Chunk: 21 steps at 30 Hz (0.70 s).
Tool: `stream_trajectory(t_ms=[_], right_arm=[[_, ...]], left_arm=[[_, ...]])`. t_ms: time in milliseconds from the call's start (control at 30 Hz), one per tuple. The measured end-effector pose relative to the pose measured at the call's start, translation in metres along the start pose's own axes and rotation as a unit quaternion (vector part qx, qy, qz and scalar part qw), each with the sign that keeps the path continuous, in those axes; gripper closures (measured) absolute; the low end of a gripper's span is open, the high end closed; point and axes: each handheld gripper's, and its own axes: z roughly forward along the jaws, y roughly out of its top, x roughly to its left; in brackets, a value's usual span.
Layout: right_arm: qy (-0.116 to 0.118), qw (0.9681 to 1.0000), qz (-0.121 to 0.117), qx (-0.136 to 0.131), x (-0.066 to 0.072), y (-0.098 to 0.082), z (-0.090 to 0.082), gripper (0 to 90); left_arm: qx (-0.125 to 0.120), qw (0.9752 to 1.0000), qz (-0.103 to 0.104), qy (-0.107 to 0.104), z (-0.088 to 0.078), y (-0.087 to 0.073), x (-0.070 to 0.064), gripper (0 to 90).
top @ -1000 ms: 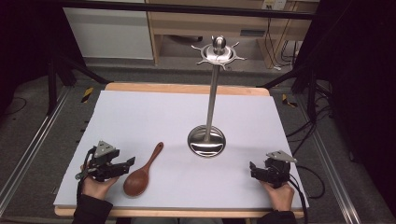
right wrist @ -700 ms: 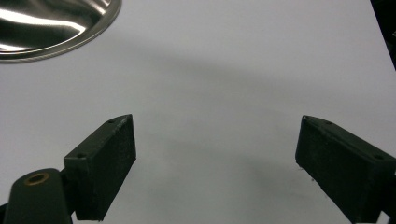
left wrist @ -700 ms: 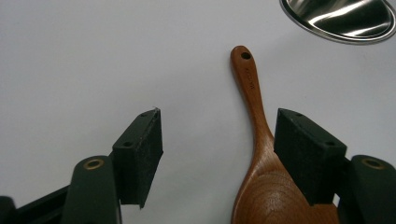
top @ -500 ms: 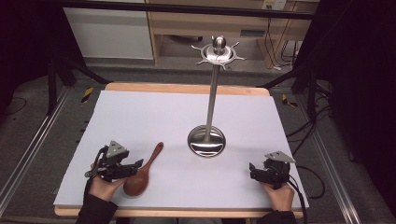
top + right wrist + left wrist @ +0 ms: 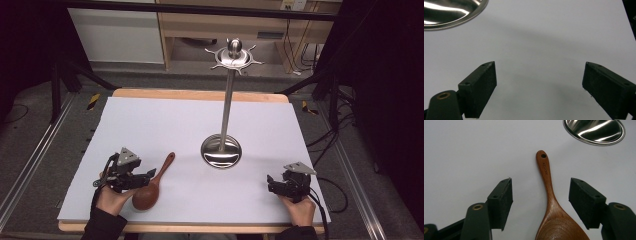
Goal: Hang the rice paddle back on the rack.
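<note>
The dark reddish-brown wooden spoon (image 5: 152, 184) lies flat on the white-covered surface (image 5: 165, 125) near its front-left corner, bowl towards the front edge and slim handle slanting away towards the middle, the handle's end with its small hole pointing at the round polished steel base (image 5: 221, 151) of the tall metal utensil stand (image 5: 227, 100), well apart from it. Compared with a second ago, the left claw (image 5: 147, 175) has shifted rightwards from near the left edge and now sits just over the spoon's bowl, where before it was beside the spoon and clear of it. Its jaws have just been closing a little, yet they stand spread: in the left gripper view the spoon (image 5: 551, 202) runs up between the two black pads (image 5: 502, 202), with white surface showing on either side of the neck, so neither pad touches the wood. The spoon itself lies where it lay in the earlier pictures, and the stand has not moved either. The right claw (image 5: 272, 182) rests near the front-right corner in the same spot as before, its jaws spread wide in the right gripper view with bare white surface between the pads (image 5: 481, 87) and the stand's shiny base (image 5: 451, 11) at the upper left.
</note>
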Motion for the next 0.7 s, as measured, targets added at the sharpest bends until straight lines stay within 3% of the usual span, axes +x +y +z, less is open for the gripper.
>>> stream_trajectory(t_ms=[300,700], right_arm=[[0.002,1.0000,0.002,-0.002,0.001,0.000,-0.002,12.5],[0.006,1.0000,-0.001,-0.002,0.002,-0.001,-0.004,12.2]], left_arm=[[0.016,0.9998,-0.004,-0.015,0.008,0.005,-0.002,37.6],[0.041,0.9987,0.017,-0.025,0.020,0.021,-0.012,41.6]])
